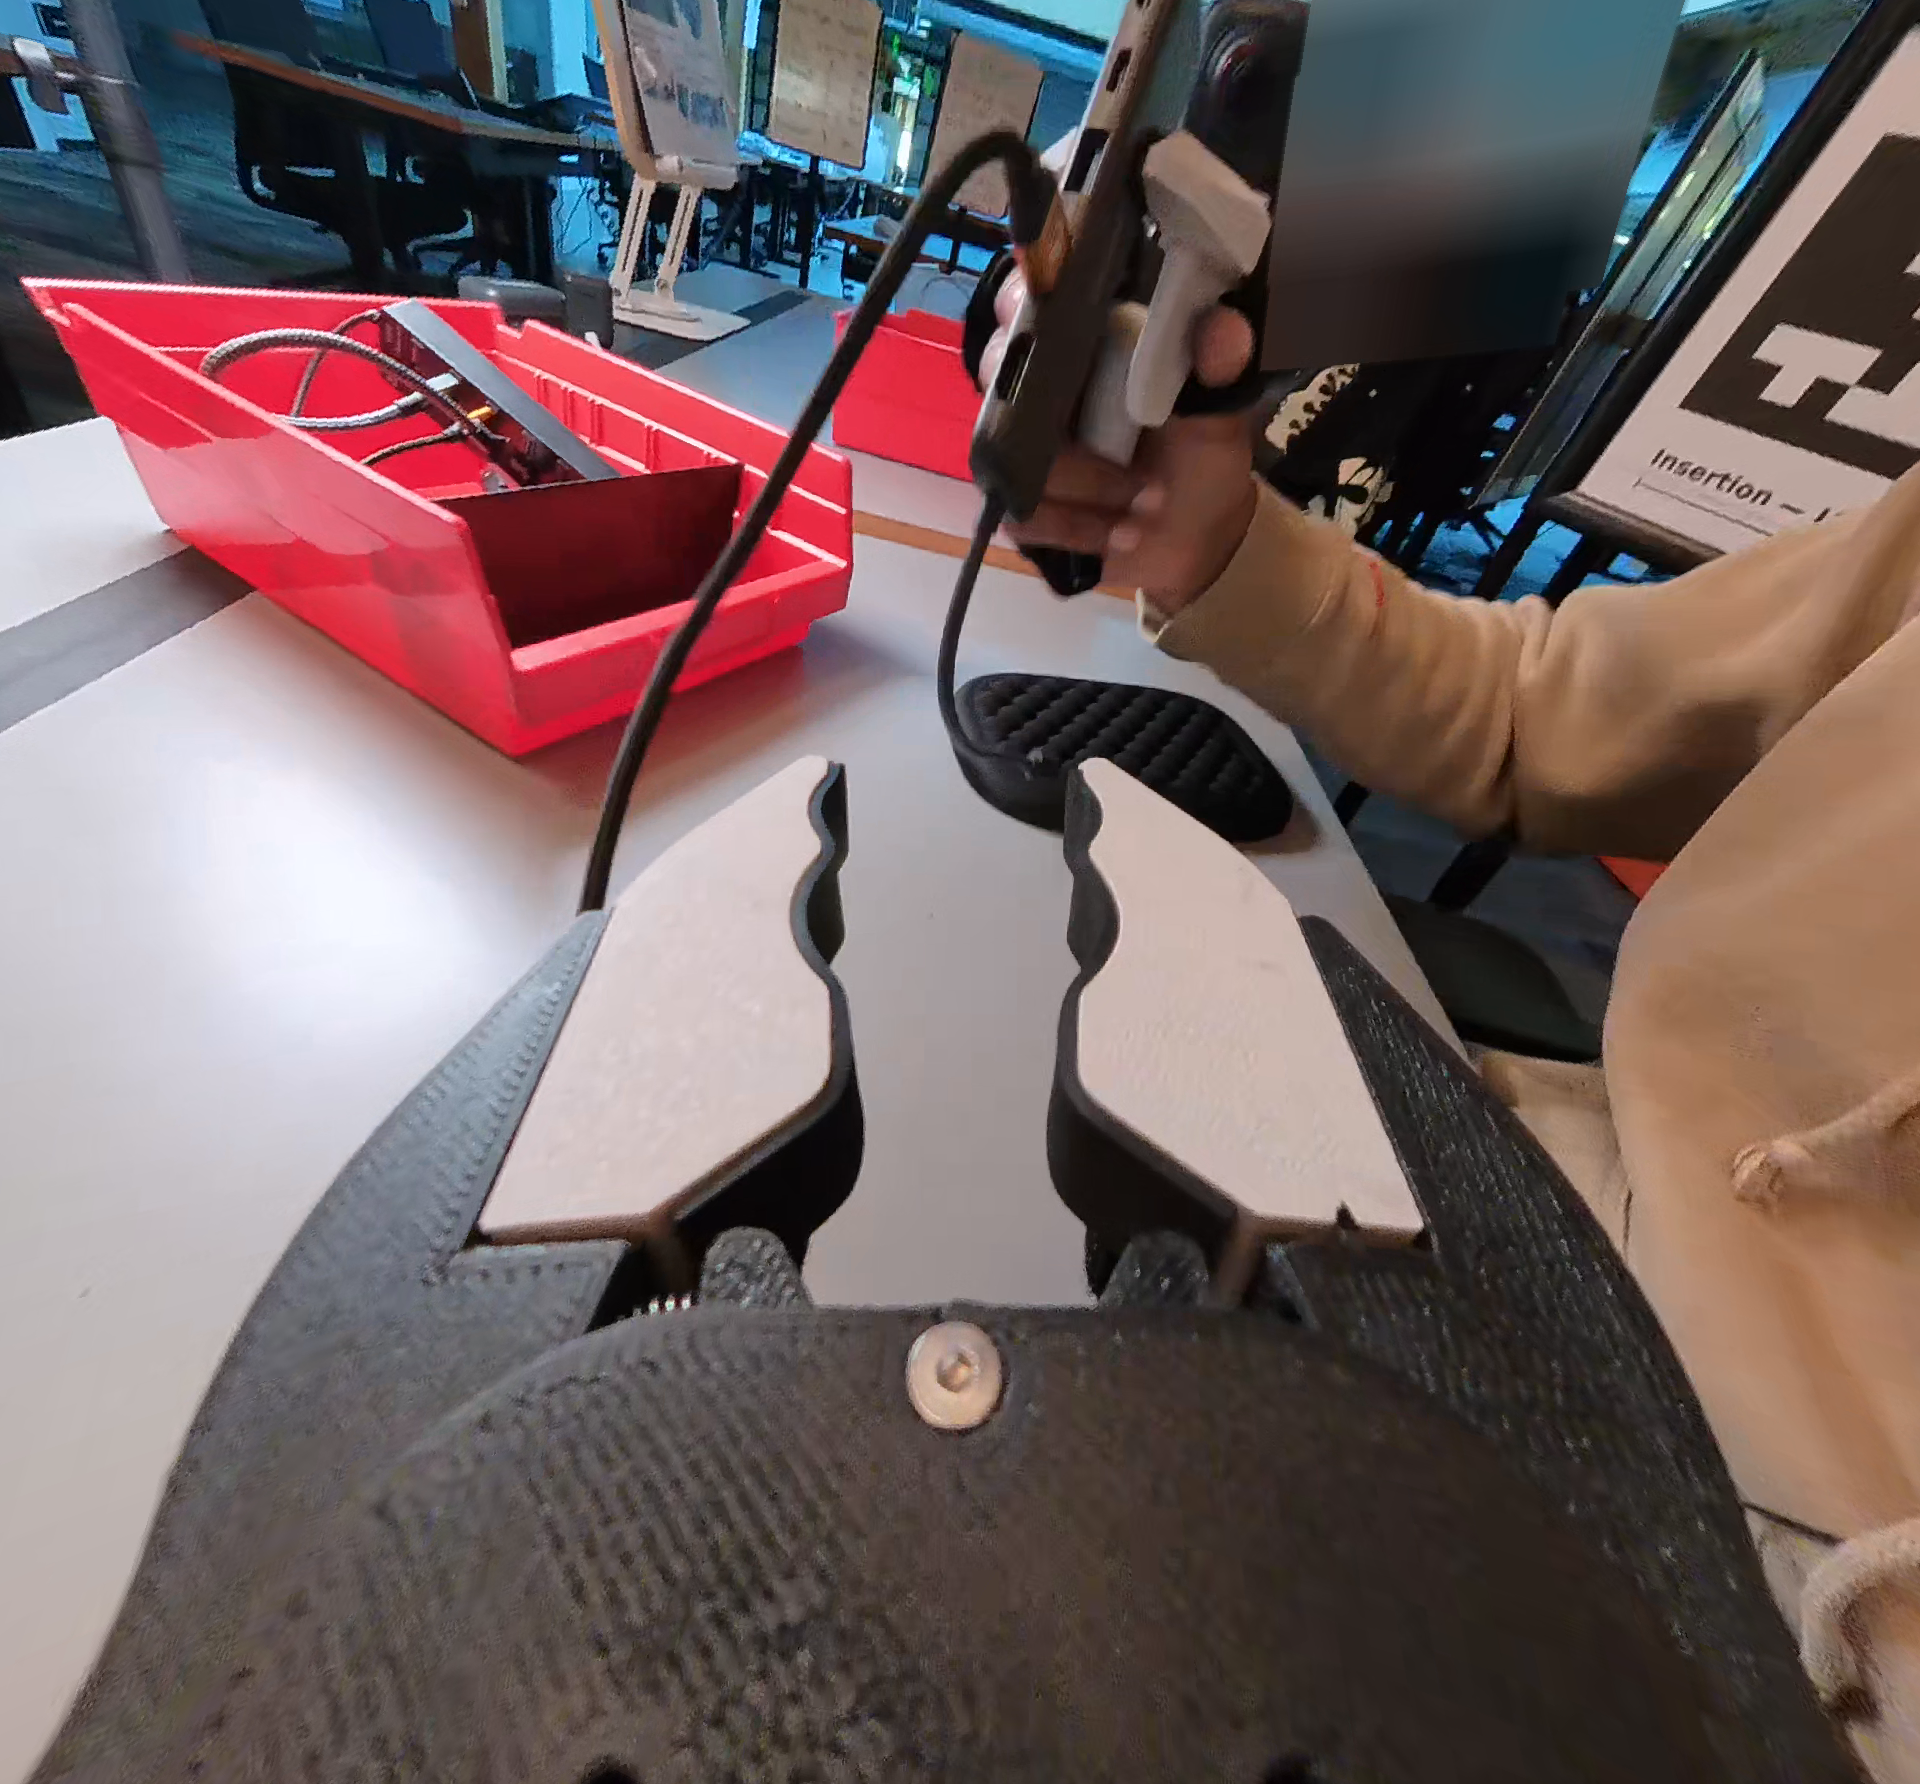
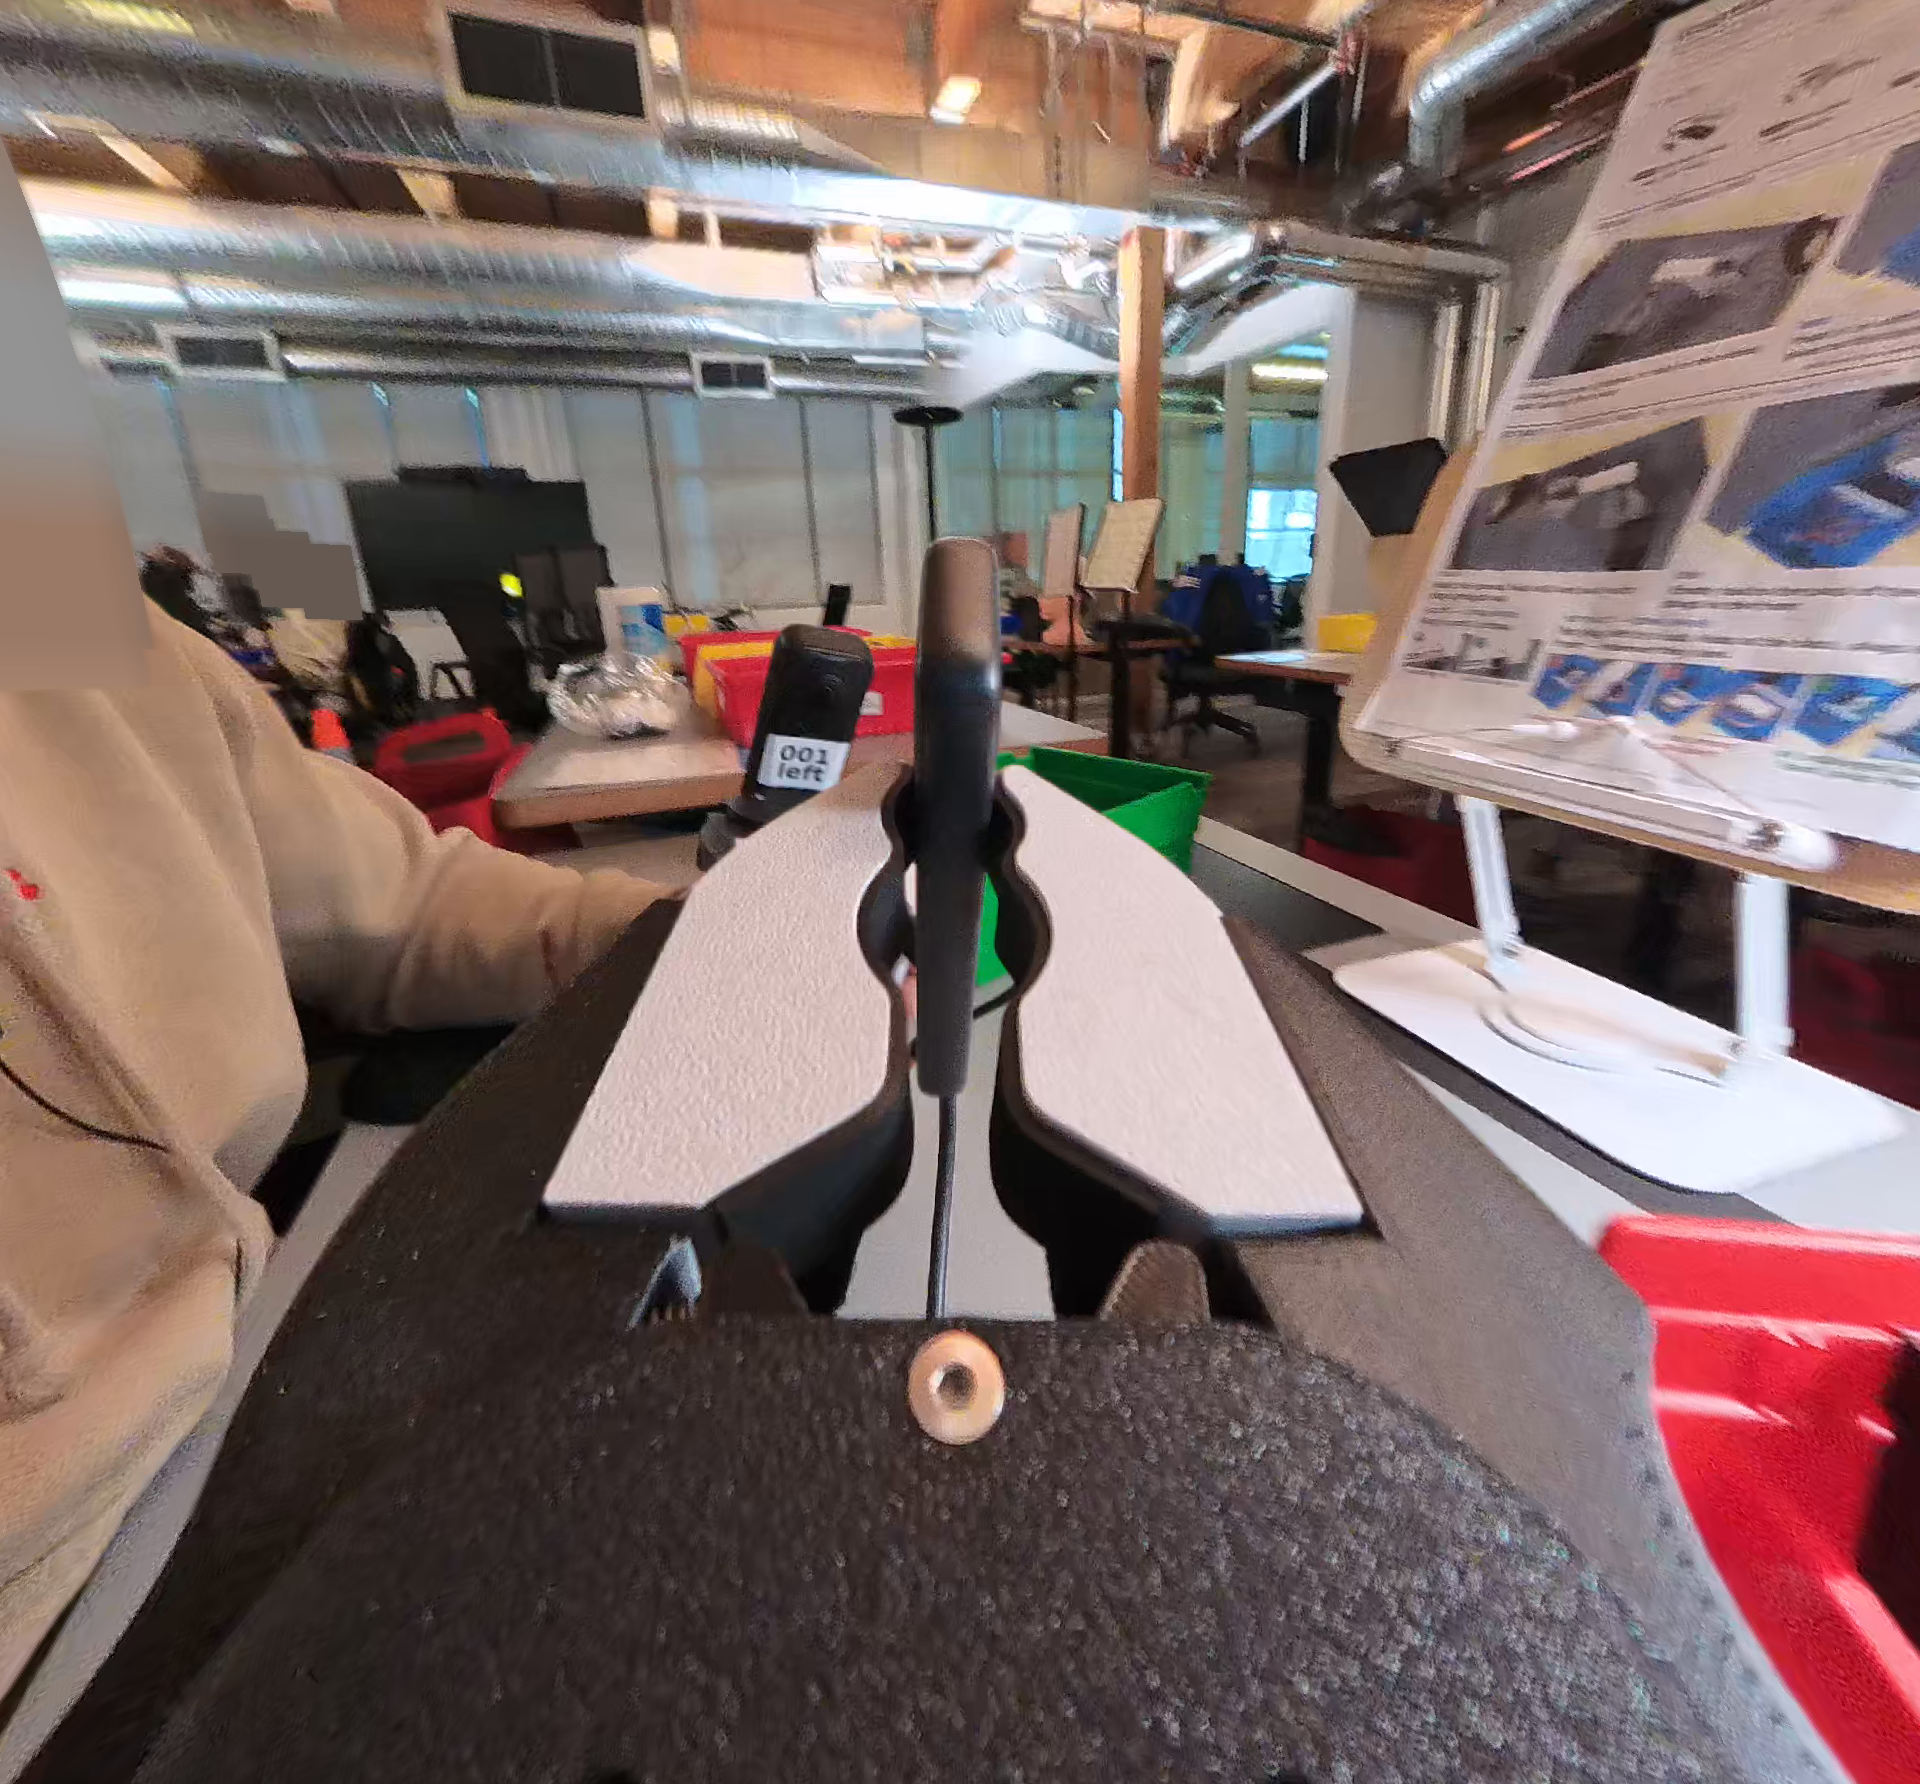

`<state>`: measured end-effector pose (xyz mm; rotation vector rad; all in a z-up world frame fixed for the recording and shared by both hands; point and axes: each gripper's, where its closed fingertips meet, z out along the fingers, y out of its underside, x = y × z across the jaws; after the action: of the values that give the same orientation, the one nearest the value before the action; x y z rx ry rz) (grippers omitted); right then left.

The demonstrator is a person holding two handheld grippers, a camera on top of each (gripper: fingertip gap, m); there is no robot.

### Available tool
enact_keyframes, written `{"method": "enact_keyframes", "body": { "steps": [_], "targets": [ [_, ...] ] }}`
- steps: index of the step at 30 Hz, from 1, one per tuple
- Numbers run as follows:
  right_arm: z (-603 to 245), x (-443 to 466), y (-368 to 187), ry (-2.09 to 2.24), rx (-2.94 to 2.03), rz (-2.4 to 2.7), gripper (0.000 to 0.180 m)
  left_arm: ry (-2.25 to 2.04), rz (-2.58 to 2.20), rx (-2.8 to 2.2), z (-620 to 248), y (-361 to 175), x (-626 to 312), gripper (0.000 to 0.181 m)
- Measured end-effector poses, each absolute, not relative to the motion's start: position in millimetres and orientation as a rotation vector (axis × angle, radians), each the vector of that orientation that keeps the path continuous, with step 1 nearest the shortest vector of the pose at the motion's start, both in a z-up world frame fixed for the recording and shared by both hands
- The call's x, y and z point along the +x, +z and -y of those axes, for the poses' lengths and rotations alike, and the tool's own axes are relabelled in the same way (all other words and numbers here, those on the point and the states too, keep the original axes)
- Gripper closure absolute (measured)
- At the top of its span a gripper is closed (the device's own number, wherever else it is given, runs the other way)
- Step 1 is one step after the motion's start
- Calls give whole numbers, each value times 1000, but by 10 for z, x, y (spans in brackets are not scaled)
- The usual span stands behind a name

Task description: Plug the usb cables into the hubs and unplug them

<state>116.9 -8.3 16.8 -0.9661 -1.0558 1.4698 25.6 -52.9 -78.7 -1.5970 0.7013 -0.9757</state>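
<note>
In the left wrist view my left gripper point(image 1: 956, 799) is open and empty above the grey table point(image 1: 260, 955). Farther off, my right gripper point(image 1: 1127, 300) holds a dark USB hub point(image 1: 1117, 176) upright in the air. A black USB cable point(image 1: 748, 529) is plugged into the hub's side and runs down past the outer edge of my left finger. The hub's own lead point(image 1: 951, 633) hangs below it. In the right wrist view my right gripper point(image 2: 954, 861) is shut on the hub point(image 2: 956, 695), seen edge-on.
A red bin point(image 1: 644, 654) at the left holds another hub point(image 1: 488, 373) and braided cables. A black textured case point(image 1: 1132, 737) lies ahead. A second red bin point(image 1: 904, 394) stands behind. A white document stand point(image 2: 1621, 1059), a green bin point(image 2: 1132, 804) and a red bin point(image 2: 1787, 1443) show on the right.
</note>
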Motion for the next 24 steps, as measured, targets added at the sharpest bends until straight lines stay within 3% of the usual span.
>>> {"method": "enact_keyframes", "body": {
  "steps": [8,13,16,19,21,24],
  "targets": [
    [428,509,11,1644,-863,1111,168,-928,-653,-1523,435,-698,318,137],
    [460,364,-237,1643,-916,1116,167,-943,-693,-1508,492,-738,331,161],
    [452,361,-273,1682,-948,1105,166,-982,-702,-1500,526,-760,361,166],
    [469,285,-395,1646,-1021,1165,150,-1032,-659,-1455,537,-701,371,168],
    [496,279,-404,1628,-1009,1158,164,-1059,-657,-1452,552,-713,394,168],
    [516,289,-437,1600,-1021,1210,166,-1070,-650,-1492,560,-753,405,168]
  ]
}}
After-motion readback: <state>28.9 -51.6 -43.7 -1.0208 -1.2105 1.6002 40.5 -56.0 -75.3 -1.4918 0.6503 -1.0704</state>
